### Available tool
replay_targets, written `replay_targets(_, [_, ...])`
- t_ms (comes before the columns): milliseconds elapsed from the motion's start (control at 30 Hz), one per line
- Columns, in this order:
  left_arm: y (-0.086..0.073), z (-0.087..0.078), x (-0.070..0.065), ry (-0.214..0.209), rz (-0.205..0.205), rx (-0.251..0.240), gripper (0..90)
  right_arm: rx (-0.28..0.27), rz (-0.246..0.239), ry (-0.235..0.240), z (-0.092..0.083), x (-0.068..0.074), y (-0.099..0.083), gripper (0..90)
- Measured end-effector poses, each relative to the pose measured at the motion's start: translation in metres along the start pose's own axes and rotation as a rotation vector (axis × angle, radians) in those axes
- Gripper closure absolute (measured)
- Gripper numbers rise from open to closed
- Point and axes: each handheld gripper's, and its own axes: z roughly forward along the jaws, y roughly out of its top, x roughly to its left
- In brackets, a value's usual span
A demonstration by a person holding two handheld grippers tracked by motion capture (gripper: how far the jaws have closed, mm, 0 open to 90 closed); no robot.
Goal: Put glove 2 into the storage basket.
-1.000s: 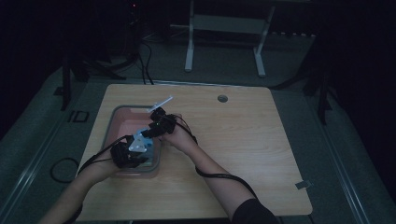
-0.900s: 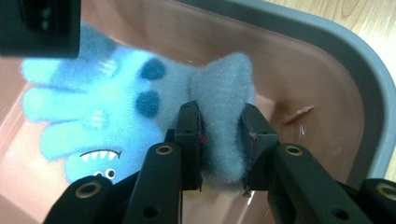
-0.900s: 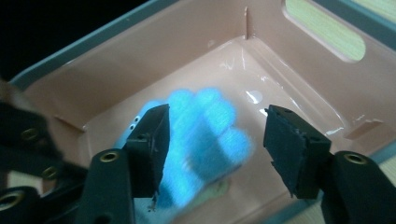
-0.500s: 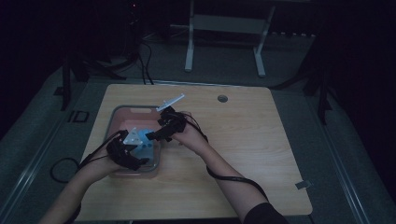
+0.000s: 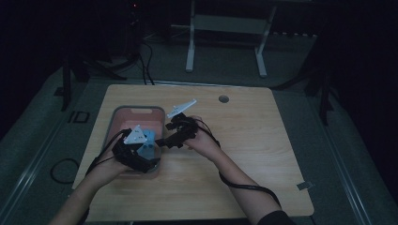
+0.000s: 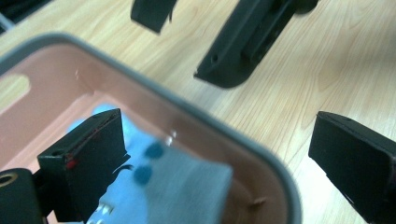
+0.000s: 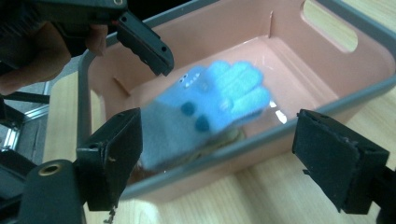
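Left tool [image 5: 149,157]: released; my two black jaws have just been opening and stand wide, nothing pressed between them, one over the bin and one past its rim over the desk.
Right tool [image 5: 162,142]: released too, jaws spread, nothing gripped; its flat black pads look rough-edged in the right gripper view.
Glove [image 7: 210,105]: soft, fleecy light-blue knit with dark blue dots, fingers spread flat; it lies inside the bin, straight ahead of my right tool and just under my left tool.
Bin [image 7: 299,119]: smooth pink plastic, rectangular with rounded corners, a grey rim and an oval handle slot in its end wall; both tools hang at its near edge.
Desk [image 5: 263,140]: pale wood grain, rounded corners, carrying the bin below both tools.
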Motion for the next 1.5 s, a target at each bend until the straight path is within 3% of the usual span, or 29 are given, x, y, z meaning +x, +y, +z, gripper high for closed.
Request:
replay_targets(200, [0.008,0.006,-0.010,-0.035,0.001,-0.030,4.2,0.017,0.002,-0.010,-0.010,-0.002,-0.017,15.8])
replay_targets(333, [0.012,0.012,-0.019,-0.054,0.027,-0.028,4.2,0.017,0.008,-0.010,-0.018,-0.005,-0.029,15.8])
replay_targets(933, [0.034,0.042,-0.050,-0.150,0.075,-0.040,4.2,0.021,0.047,-0.049,-0.048,-0.020,-0.072,15.7])
replay_targets(1067, [0.036,0.046,-0.054,-0.153,0.081,-0.046,4.2,0.026,0.052,-0.055,-0.052,-0.022,-0.079,15.4])
replay_targets(1500, [0.039,0.074,-0.078,-0.226,0.117,-0.035,4.2,0.031,0.092,-0.073,-0.067,-0.028,-0.114,15.4])
